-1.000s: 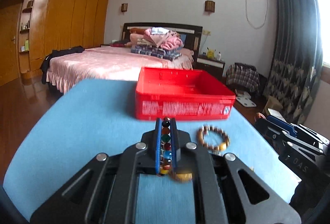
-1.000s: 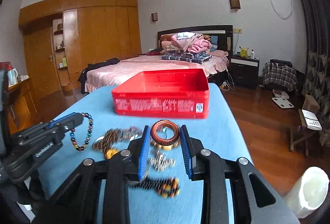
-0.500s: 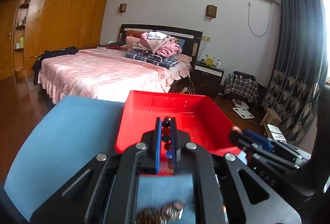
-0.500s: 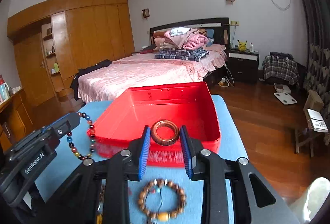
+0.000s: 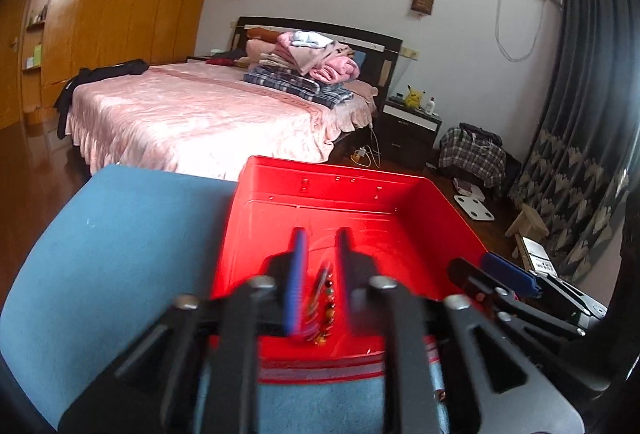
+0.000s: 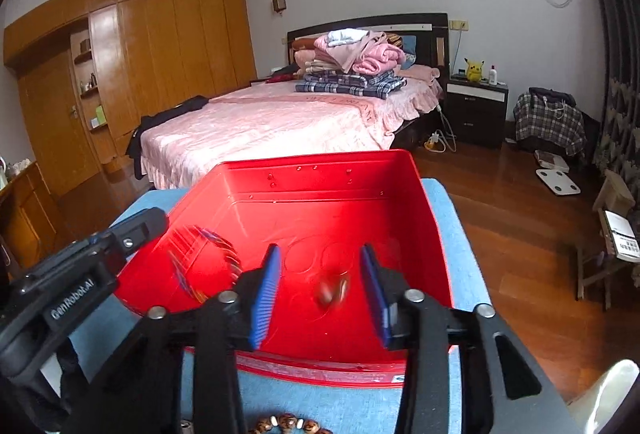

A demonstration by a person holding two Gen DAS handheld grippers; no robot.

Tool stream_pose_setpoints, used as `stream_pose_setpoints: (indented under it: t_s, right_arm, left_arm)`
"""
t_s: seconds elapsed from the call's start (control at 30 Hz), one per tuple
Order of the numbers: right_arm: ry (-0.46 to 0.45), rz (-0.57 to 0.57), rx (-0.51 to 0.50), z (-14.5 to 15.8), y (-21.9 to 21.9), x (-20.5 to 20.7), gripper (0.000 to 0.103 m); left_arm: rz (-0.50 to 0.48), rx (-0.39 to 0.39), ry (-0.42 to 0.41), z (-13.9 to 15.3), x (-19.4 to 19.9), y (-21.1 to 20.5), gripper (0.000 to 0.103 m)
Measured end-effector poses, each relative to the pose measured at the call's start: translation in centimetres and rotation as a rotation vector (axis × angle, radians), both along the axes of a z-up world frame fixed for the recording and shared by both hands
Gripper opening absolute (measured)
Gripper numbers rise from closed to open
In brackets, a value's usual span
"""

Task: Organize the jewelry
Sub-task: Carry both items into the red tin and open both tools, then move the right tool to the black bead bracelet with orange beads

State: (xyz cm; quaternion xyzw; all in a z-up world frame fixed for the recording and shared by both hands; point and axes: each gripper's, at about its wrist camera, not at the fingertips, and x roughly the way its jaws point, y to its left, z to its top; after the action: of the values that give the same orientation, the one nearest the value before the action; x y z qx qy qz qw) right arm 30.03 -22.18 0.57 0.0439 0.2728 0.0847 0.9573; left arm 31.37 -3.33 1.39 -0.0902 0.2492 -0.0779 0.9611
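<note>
The multicoloured bead bracelet (image 5: 320, 298) shows as a motion-blurred streak between the parted fingers of the left hand-held gripper (image 5: 318, 270), over the near part of the red box (image 5: 440, 210); whether it touches either finger cannot be told. In the right wrist view the same bracelet (image 6: 204, 266) appears as a smeared loop inside the red box (image 6: 424, 218), just beyond the tip of the left hand-held gripper (image 6: 144, 226), which enters from the left.

The right hand-held gripper (image 6: 320, 286) has its blue-padded fingers spread wide and holds nothing. Between them, inside the box, a brown ring (image 6: 332, 290) shows as a blurred patch; whether it rests on the box floor cannot be told. This ring is hidden from the left wrist view, which shows only the tips of the right hand-held gripper (image 5: 492, 274) over the box's right side.

The box sits on the blue-covered table (image 5: 120, 234), towards its far edge. Only the right wrist view shows a brown wooden bead bracelet (image 6: 288, 425) lying on the table (image 6: 452, 226) on the near side of the box, partly cut off by the bottom of the frame. Beyond the box stands a bed (image 6: 260, 122) with a pink cover.
</note>
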Motion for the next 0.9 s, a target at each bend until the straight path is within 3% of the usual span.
stream_pose_setpoints:
  t_s: [0.07,0.13,0.2,0.37,0.67,0.9]
  right_arm:
    - [0.004,-0.005,0.008,0.0,-0.4,-0.5,0.045]
    - [0.005,-0.02,0.018,0.0,-1.0,-1.2,0.049]
    - [0.007,-0.026,0.029,0.1,-1.7,-2.1,0.052]
    - [0.002,-0.028,0.029,0.0,-3.1,-5.7,0.055]
    - [0.047,-0.014,0.061,-2.6,-4.5,-14.0,0.055]
    - [0.119,0.038,0.049,-5.5,-4.8,-17.3,0.055]
  left_arm:
    - [0.012,0.002,-0.004,0.1,-0.8,0.7,0.045]
    - [0.012,0.009,-0.01,0.4,-1.7,1.1,0.049]
    - [0.018,0.03,-0.006,0.6,-2.8,1.3,0.06]
    - [0.013,0.085,-0.009,0.5,-7.1,1.6,0.072]
    - [0.003,0.136,0.012,-2.9,-15.1,0.9,0.078]
    - [0.032,0.143,0.016,-4.3,-17.7,0.5,0.078]
